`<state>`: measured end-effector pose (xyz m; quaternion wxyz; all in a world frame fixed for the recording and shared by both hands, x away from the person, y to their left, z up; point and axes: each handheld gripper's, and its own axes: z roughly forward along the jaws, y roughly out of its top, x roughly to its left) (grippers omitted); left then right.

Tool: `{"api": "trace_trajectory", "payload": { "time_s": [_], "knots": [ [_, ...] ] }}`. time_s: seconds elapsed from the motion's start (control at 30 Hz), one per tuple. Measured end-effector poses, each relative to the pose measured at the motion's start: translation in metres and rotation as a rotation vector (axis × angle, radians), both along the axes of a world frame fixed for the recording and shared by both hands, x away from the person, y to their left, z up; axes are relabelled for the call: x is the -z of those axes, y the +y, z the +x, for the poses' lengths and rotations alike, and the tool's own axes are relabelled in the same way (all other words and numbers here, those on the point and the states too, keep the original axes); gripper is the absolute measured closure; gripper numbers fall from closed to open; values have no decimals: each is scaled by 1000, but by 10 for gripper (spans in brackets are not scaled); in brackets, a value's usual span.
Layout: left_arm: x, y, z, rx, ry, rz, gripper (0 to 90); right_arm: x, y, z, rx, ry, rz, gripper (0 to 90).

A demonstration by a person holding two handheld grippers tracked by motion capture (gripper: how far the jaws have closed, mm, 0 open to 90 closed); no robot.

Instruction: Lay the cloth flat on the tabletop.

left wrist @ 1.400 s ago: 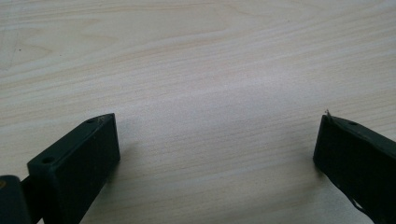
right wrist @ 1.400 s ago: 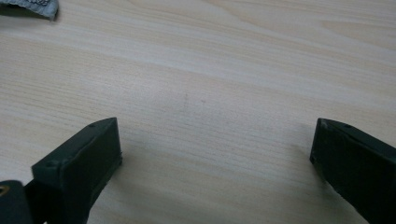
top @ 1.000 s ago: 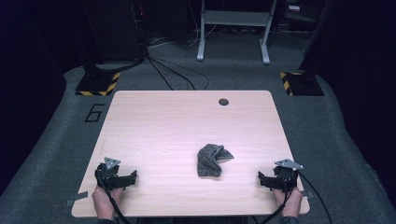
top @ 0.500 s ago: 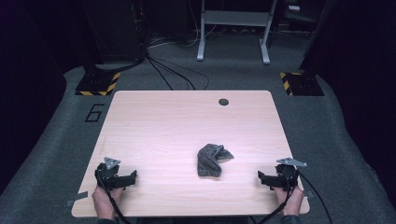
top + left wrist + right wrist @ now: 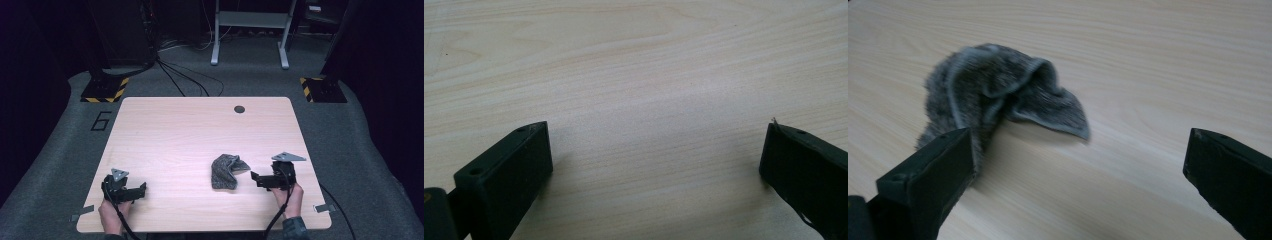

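A crumpled grey cloth (image 5: 226,170) lies on the wooden table (image 5: 190,135), right of its middle and toward the front. My right gripper (image 5: 256,178) sits just right of the cloth, jaws wide open and pointing at it. In the right gripper view the cloth (image 5: 998,95) lies close ahead, partly behind the left jaw, and nothing is held between the fingertips (image 5: 1075,165). My left gripper (image 5: 140,189) rests near the front left corner of the table, open. In the left gripper view its jaws (image 5: 654,160) frame bare wood.
A small dark round hole (image 5: 239,109) sits near the table's far edge. Grey carpet surrounds the table, with cables (image 5: 185,80), a metal stand (image 5: 248,30) and two yellow-black striped bases (image 5: 105,90) beyond the far side.
My right gripper has moved left and forward, from the table's front right corner to just beside the cloth. The left gripper and the cloth have stayed put.
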<state>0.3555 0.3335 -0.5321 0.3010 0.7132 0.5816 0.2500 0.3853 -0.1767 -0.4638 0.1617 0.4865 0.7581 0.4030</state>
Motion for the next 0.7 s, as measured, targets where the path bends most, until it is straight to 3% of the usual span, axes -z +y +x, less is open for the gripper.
{"api": "trace_trajectory", "payload": {
  "time_s": [0.3,0.43,0.57,0.7],
  "knots": [
    [0,0,0,0,-1,0,6,-3,57,22,-135,40,-44,0],
    [0,0,0,0,-1,0,6,2,70,29,-170,67,-57,0],
    [0,0,0,1,-3,0,8,4,78,33,-190,48,-89,18],
    [0,0,0,1,-3,0,10,5,83,37,-214,42,-85,72]
  ]
}}
